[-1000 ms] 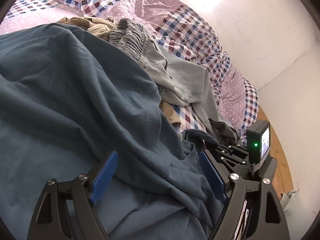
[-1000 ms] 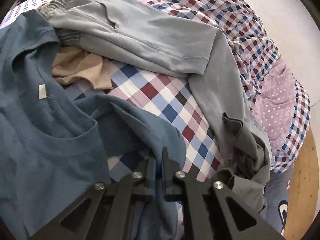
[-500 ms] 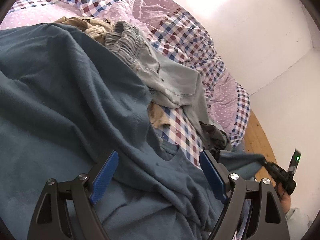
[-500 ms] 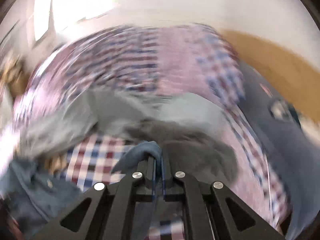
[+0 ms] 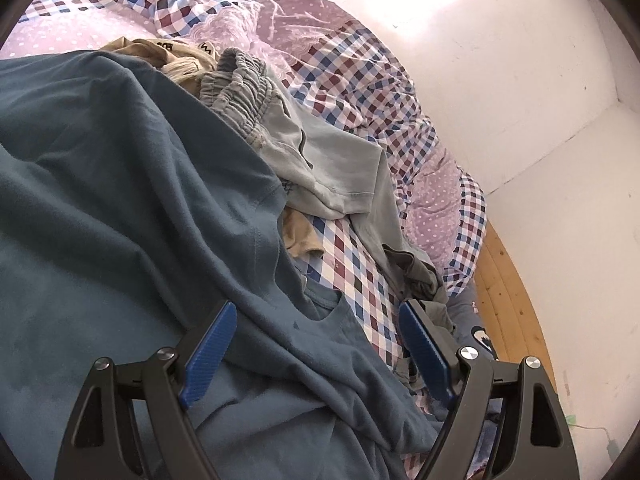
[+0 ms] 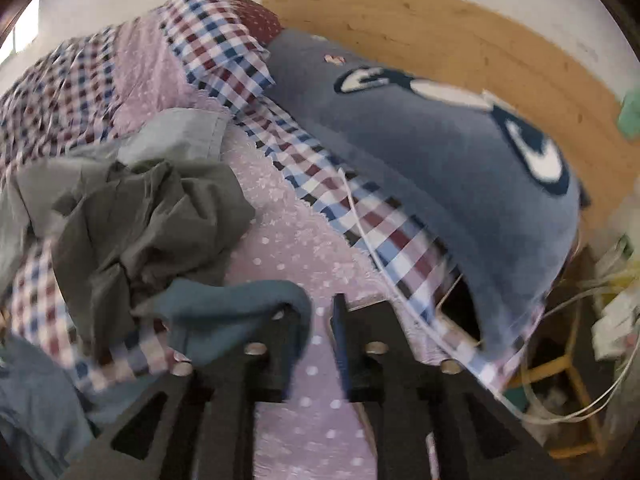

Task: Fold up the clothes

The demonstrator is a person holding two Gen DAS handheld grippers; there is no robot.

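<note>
Left gripper (image 5: pixel 316 354): jaws spread wide, holding nothing, poised low over blue T-shirt (image 5: pixel 120 208) spread across bed (image 5: pixel 352 60). Right gripper (image 6: pixel 320 320): jaws parted, a fold of T-shirt sleeve (image 6: pixel 236 304) draped over left finger, not pinched. Grey trousers (image 5: pixel 320 160) crumpled beside T-shirt on checked quilt.

We see a bed with a checked quilt (image 5: pixel 360 76), white walls (image 5: pixel 500 100), a wooden floor (image 5: pixel 508 276) and bright sunlight.
</note>
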